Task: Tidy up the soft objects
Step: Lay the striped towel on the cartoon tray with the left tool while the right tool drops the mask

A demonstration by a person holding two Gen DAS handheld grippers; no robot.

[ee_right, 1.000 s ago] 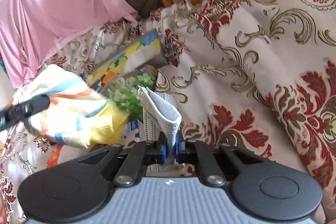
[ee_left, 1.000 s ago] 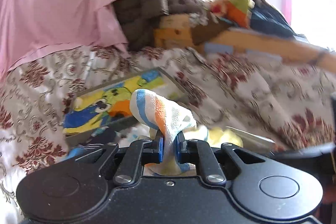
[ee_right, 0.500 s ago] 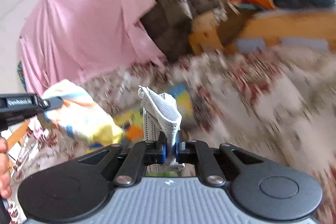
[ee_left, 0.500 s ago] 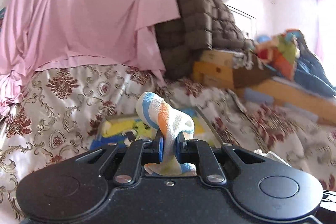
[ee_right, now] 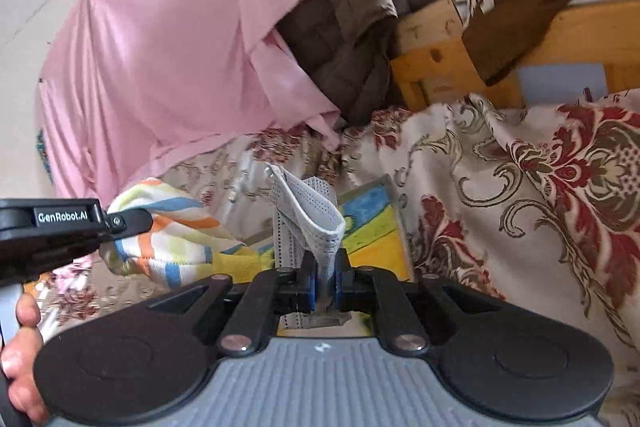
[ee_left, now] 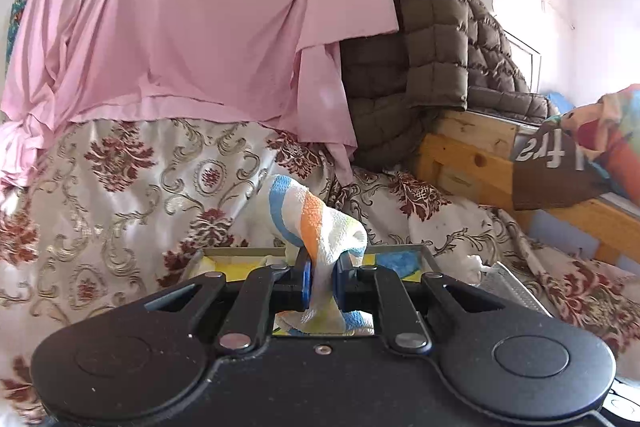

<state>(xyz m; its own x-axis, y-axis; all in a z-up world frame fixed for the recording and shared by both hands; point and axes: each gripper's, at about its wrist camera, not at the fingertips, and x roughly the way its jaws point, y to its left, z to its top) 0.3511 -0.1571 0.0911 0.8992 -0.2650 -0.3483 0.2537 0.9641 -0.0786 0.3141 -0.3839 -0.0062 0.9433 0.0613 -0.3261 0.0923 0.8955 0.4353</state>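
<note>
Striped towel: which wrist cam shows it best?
Right wrist view. The striped towel hangs side-on from the left tool, most of its body visible. In the left wrist view only a bunched fold shows above the shut tool; the rest is hidden.

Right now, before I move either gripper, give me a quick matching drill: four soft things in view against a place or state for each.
1. striped towel
2. white mesh cloth
3. pink sheet
4. brown quilted jacket

a. draped over the wooden frame
b. clamped in the right gripper
c. hanging as a backdrop
d. clamped in the left gripper

Pairs: 1-d, 2-b, 3-c, 4-a
</note>
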